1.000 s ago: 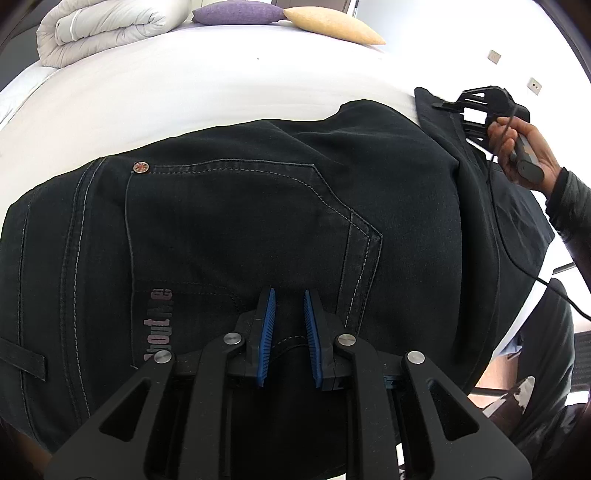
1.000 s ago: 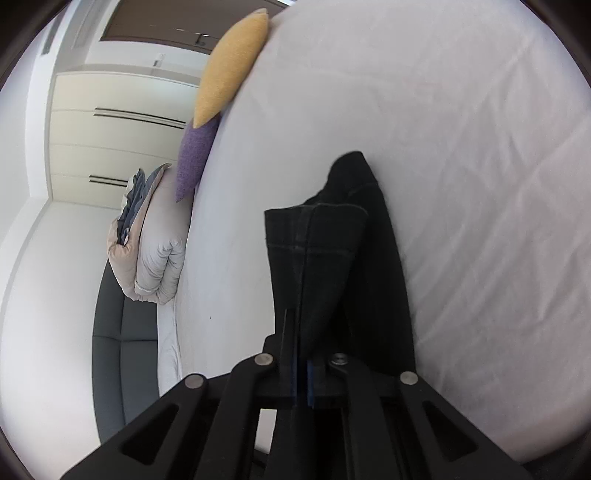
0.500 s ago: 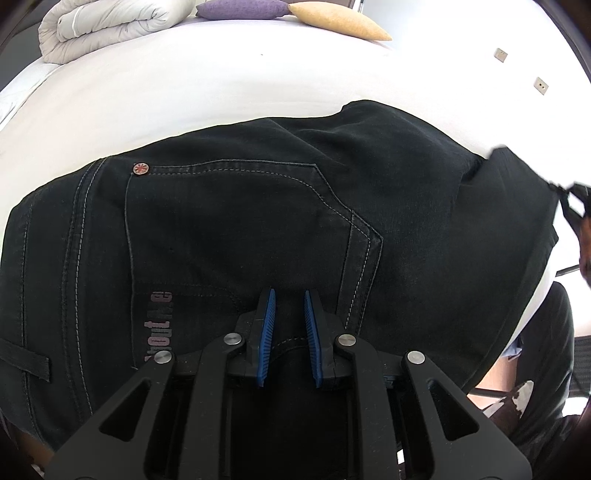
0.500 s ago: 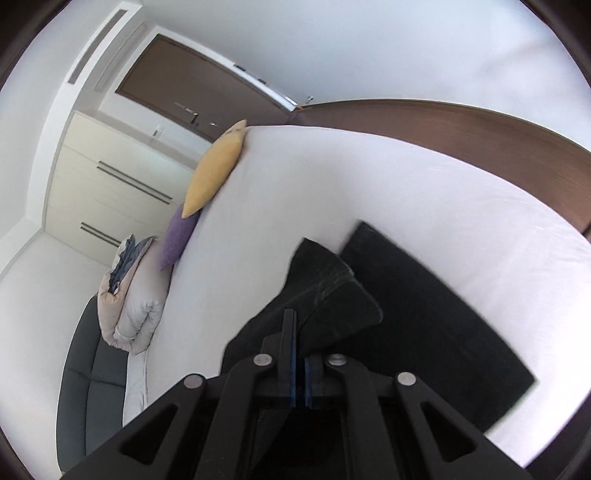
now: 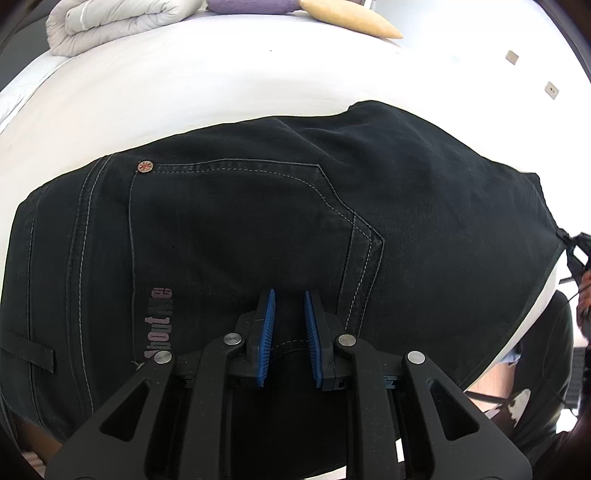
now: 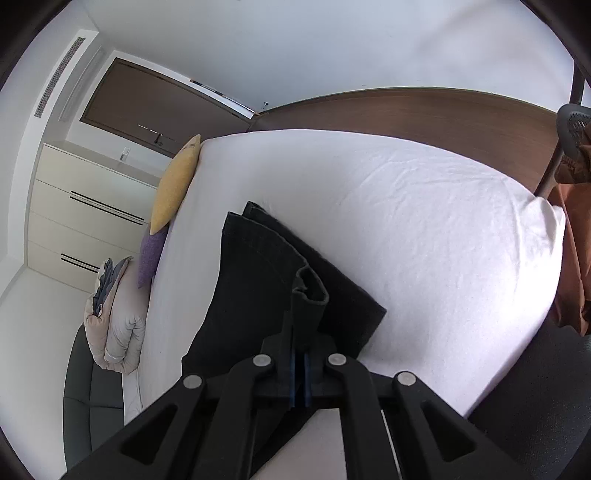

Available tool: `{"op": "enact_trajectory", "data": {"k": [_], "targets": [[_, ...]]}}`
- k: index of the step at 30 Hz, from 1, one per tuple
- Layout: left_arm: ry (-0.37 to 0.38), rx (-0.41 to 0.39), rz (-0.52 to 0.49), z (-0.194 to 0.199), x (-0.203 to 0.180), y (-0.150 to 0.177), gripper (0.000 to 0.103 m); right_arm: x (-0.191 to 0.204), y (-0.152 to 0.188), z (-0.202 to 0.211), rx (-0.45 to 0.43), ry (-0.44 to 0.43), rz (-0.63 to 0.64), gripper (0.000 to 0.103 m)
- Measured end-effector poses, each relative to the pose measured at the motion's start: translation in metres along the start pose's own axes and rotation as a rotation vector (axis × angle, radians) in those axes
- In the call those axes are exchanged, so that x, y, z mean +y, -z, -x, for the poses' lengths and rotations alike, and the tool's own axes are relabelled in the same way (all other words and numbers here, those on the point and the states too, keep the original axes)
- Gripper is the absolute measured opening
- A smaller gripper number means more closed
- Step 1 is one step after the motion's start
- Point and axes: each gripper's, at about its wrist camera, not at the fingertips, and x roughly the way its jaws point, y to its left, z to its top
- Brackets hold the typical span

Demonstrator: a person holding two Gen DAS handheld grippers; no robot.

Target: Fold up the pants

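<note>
1. Black pants [image 5: 258, 206] are lying flat on the white bed [image 5: 221, 85], seat side up, with the back pocket [image 5: 240, 229] and its copper rivet [image 5: 144, 166] showing in the left wrist view.
2. Left gripper [image 5: 289, 321] is pointing steeply down at the waist end of the pants; its blue pads [image 5: 266, 332] are standing a little apart with dark denim and a stitched edge lying between them. Whether the pads are actually pinching the cloth, cannot tell.
3. Right gripper [image 6: 300, 376] is clenched, pads almost touching, grasping a bunched fold of the pants [image 6: 266, 280] that is rising up out of the jaws.
4. In the right wrist view the held leg part is draping over a lower layer of the same pants that is lying flat on the sheet.
5. Far right edge of the left wrist view: a bit of the right gripper's frame [image 5: 576, 251] is sitting just at the pants' edge.
6. Folded duvet [image 5: 122, 18], purple cushion [image 5: 251, 4] and yellow cushion [image 5: 351, 18] are sitting along the far side of the bed, well apart from the pants.
7. Brown headboard [image 6: 424, 110] is running behind the mattress.
</note>
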Motion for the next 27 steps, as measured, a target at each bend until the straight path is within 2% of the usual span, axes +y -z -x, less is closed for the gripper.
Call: {"op": "enact_trajectory", "data": {"k": [5, 9, 12, 14, 15, 16, 19, 23, 27], "targets": [[-0.006, -0.022, 0.013, 0.001, -0.001, 0.002, 0.016, -0.011, 0.000, -0.003, 0.016, -0.019, -0.005, 0.002], [0.011, -0.046, 0.027, 0.003, 0.005, 0.008, 0.016, -0.027, -0.005, 0.000, 0.037, -0.118, -0.091, 0.007], [0.019, -0.053, 0.029, 0.008, 0.013, 0.014, 0.016, -0.028, -0.019, 0.009, 0.023, -0.129, -0.067, 0.016], [0.019, -0.053, 0.029, 0.009, 0.014, 0.015, 0.016, -0.023, -0.030, 0.013, 0.033, -0.136, -0.046, 0.034], [0.019, -0.054, 0.030, 0.009, 0.014, 0.015, 0.016, -0.019, -0.037, 0.019, 0.013, -0.120, -0.025, 0.040], [0.020, -0.056, 0.031, 0.011, 0.015, 0.017, 0.016, -0.016, -0.047, 0.027, -0.022, -0.103, -0.013, 0.050], [0.022, -0.064, 0.037, 0.013, 0.017, 0.020, 0.016, -0.010, -0.075, 0.035, -0.052, -0.115, -0.003, 0.056], [0.017, -0.069, 0.041, 0.015, 0.017, 0.022, 0.016, 0.039, -0.104, 0.007, 0.118, -0.146, 0.274, 0.056], [0.010, -0.066, 0.043, 0.015, 0.014, 0.021, 0.016, 0.068, -0.114, -0.028, 0.232, -0.205, 0.399, 0.056]]}}
